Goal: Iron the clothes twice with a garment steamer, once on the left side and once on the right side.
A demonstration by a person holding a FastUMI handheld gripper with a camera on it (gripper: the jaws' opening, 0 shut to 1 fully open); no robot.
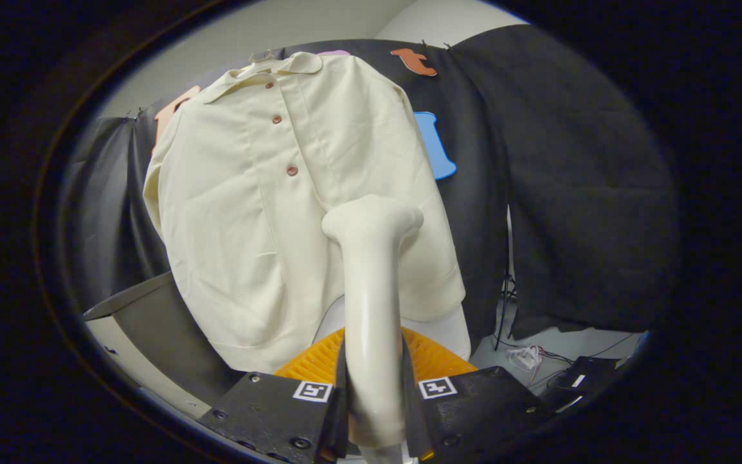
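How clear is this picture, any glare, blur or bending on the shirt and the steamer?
Gripper view: fisheye bending curves the hanging shirt and the booth wall; light is soft and even, a faint sheen runs down the steamer handle; the tongs, shut on the steamer, look slightly soft up close; shirt buttons stay sharp.

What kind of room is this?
Probably a small test booth for ironing practice: a shirt hangs against a black cloth wall, and the gripper holds a steamer before it.

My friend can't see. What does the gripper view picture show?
The tongs grip a cream steamer, its head by a pale shirt hanging on a black cloth wall. An orange basket sits below.
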